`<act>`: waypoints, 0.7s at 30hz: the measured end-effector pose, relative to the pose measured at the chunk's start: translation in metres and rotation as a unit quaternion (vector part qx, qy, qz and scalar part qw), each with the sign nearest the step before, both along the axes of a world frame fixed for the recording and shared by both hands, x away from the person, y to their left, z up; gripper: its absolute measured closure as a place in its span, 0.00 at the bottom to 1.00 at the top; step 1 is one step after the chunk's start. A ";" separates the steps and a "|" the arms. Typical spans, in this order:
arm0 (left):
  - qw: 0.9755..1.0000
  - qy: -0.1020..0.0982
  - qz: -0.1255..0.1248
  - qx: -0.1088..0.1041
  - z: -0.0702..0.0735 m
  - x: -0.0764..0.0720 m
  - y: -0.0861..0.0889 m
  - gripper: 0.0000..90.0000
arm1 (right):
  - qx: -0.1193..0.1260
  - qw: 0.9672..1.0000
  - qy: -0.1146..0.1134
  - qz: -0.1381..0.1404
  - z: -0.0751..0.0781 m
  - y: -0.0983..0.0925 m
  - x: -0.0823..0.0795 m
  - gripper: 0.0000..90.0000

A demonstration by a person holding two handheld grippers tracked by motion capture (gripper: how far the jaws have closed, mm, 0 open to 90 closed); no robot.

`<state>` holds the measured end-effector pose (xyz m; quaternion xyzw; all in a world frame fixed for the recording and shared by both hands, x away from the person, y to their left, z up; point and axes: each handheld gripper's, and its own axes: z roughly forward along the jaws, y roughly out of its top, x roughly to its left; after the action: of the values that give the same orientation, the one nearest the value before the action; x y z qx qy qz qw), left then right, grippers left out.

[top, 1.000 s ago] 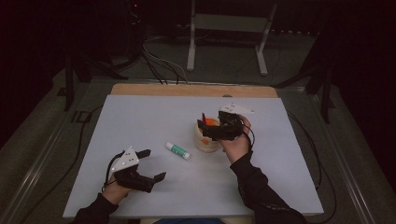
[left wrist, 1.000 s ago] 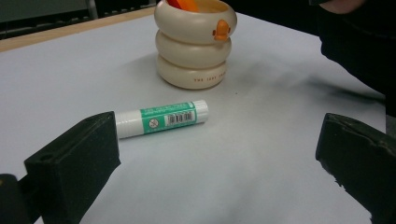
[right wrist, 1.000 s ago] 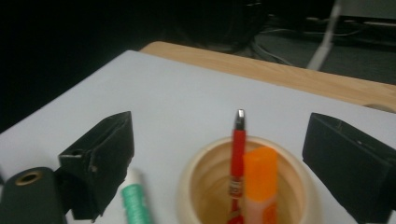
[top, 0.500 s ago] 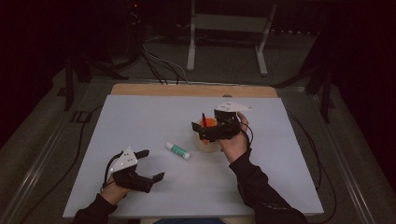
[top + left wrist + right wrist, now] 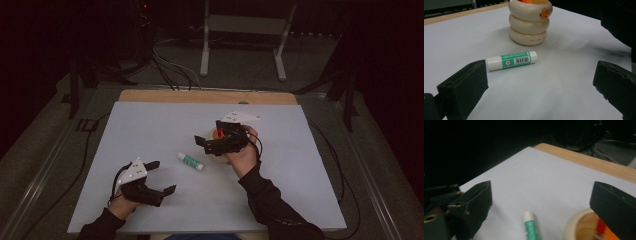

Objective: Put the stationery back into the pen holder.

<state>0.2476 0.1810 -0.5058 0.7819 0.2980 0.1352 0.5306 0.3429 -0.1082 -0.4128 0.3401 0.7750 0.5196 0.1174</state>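
Cream ringed cup [image 5: 216, 150] sits mid-tabletop [image 5: 150, 125] under the spread, empty right claw [image 5: 212, 142]; the glue stick [image 5: 190, 161] lies just beside it. Left claw [image 5: 161, 177] rests spread. A careless sweep could topple the cup.

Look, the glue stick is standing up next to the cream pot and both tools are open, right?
Not quite. The glue stick is lying flat on its side on the table, not standing, as the left gripper view shows. It does lie near the cream pot, and both the left tool and the right tool are open.
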 end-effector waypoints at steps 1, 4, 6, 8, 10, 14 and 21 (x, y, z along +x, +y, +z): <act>1.000 0.000 0.000 -0.001 0.000 0.000 0.000 0.00 | -0.001 1.000 0.003 0.005 -0.002 0.002 -0.001 0.06; 1.000 0.000 0.000 0.000 0.000 0.000 0.000 0.00 | 0.000 1.000 0.007 0.014 -0.006 0.006 -0.002 0.06; 1.000 0.000 0.001 -0.001 0.000 0.000 0.001 0.00 | 0.005 1.000 0.015 0.026 -0.011 0.010 -0.004 0.06; 1.000 0.000 0.000 -0.003 0.000 0.000 0.001 0.00 | 0.004 0.999 0.019 0.032 -0.015 0.012 -0.005 0.07; 1.000 -0.001 0.000 -0.002 0.000 0.000 0.001 0.00 | 0.003 0.999 0.021 0.040 -0.019 0.014 -0.006 0.07; 1.000 0.000 0.000 -0.001 0.000 0.000 0.001 0.00 | -0.002 0.998 0.030 0.055 -0.027 0.017 -0.006 0.07; 1.000 0.000 0.000 -0.001 0.000 0.000 0.001 0.00 | -0.004 0.996 0.043 0.084 -0.042 0.022 -0.007 0.14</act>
<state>0.2478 0.1816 -0.5059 0.7810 0.2985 0.1349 0.5317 0.3359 -0.0858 -0.4547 0.2953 0.8072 0.5094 0.0418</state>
